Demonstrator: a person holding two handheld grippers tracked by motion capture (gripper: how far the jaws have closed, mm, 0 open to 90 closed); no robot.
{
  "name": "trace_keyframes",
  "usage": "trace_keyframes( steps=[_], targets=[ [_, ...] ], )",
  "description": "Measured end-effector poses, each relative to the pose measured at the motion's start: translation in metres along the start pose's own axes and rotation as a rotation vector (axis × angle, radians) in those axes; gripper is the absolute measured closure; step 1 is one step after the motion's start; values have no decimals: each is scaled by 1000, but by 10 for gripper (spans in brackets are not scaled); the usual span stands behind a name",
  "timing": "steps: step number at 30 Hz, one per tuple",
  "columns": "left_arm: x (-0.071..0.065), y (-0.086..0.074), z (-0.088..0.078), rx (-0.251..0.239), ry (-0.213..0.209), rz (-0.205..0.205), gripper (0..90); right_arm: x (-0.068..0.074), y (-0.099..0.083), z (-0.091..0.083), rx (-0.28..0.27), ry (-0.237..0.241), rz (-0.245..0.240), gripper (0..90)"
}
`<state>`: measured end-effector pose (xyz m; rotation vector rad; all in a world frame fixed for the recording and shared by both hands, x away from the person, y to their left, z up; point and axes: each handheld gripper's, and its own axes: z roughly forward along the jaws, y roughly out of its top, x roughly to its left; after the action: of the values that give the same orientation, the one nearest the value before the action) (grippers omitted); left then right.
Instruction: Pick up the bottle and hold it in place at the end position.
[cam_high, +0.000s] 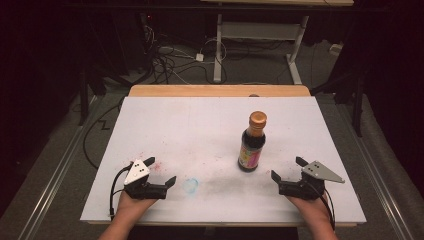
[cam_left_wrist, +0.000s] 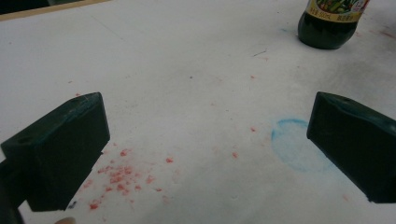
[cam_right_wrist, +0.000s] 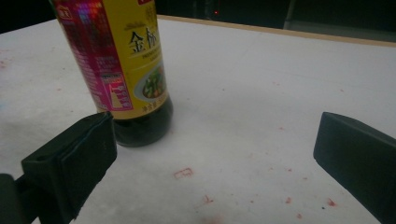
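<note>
A dark sauce bottle (cam_high: 252, 142) with a bronze cap and a yellow and pink label stands upright on the white table top (cam_high: 200, 130), right of centre. Its base appears at the top right of the left gripper view (cam_left_wrist: 327, 32) and fills the left of the right gripper view (cam_right_wrist: 123, 70). My left gripper (cam_high: 161, 172) rests near the front left edge, jaws wide apart with nothing between them (cam_left_wrist: 208, 154). My right gripper (cam_high: 288, 169) sits at the front right, open too, just right of and nearer than the bottle (cam_right_wrist: 210, 158).
A faint blue ring (cam_high: 190, 185) and red specks (cam_left_wrist: 119, 175) stain the table between the grippers. A wooden strip (cam_high: 220, 90) borders the far edge. Beyond it are a desk frame (cam_high: 260, 35) and tangled cables (cam_high: 170, 60) on the floor.
</note>
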<state>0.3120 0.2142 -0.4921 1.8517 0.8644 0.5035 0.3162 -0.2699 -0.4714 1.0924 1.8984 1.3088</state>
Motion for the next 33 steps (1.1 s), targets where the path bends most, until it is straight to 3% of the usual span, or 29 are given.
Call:
trace_keyframes(
  steps=[7, 15, 22, 33],
  targets=[
    [0, 0, 0, 1, -1, -2, 0, 12, 12, 2, -10, 64, -1, 2],
    [1, 0, 0, -1, -3, -1, 0, 24, 22, 9, -6, 106, -9, 2],
    [1, 0, -1, -2, -5, 1, 0, 36, 38, 28, -15, 155, -12, 1],
    [0, -1, -1, -11, -9, -5, 0, 46, 57, 58, -16, 169, -15, 23]
  ],
)
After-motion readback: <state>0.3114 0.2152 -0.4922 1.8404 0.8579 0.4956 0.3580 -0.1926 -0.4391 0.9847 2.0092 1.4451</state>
